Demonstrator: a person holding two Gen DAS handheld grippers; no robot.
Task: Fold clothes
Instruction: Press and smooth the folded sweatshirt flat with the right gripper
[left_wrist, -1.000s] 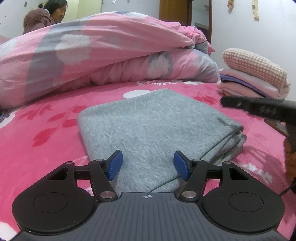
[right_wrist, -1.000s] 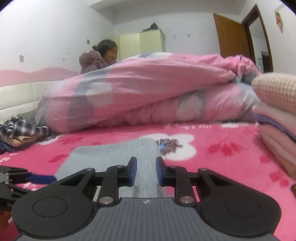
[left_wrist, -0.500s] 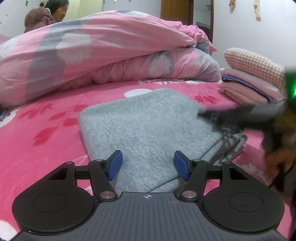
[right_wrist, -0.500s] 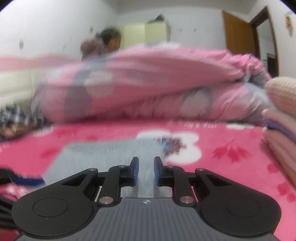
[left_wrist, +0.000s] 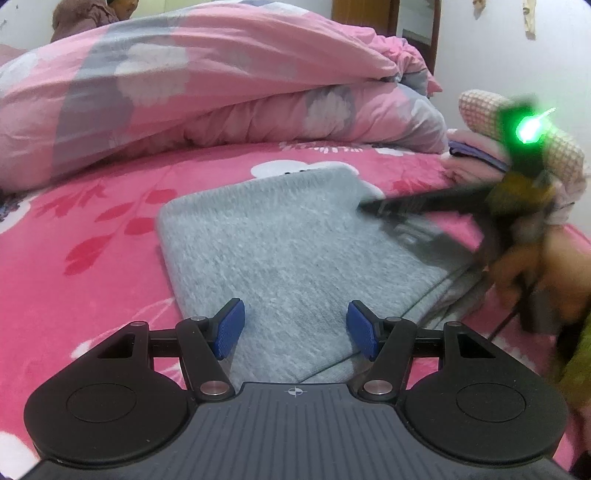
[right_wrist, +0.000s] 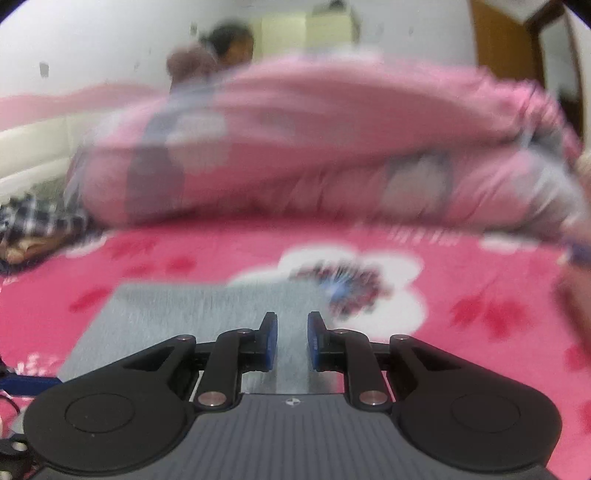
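Observation:
A folded grey garment (left_wrist: 291, 251) lies flat on the pink floral bed sheet (left_wrist: 92, 229). My left gripper (left_wrist: 295, 328) is open and empty, its blue pads just over the garment's near edge. My right gripper (right_wrist: 291, 341) has its jaws a narrow gap apart and holds nothing, hovering over the garment (right_wrist: 192, 314) from its right side. In the left wrist view the right gripper (left_wrist: 373, 208) shows as a blurred dark shape over the garment's far right corner, with a green light above it.
A big pink and grey duvet (left_wrist: 207, 92) is heaped across the back of the bed. A stack of folded clothes (left_wrist: 487, 147) sits at the right. A person (right_wrist: 214, 51) sits behind the duvet. Plaid cloth (right_wrist: 37, 225) lies at the far left.
My right gripper has swept left and forward over the grey garment's right side, blurring both views. My left gripper has stayed open at the near edge.

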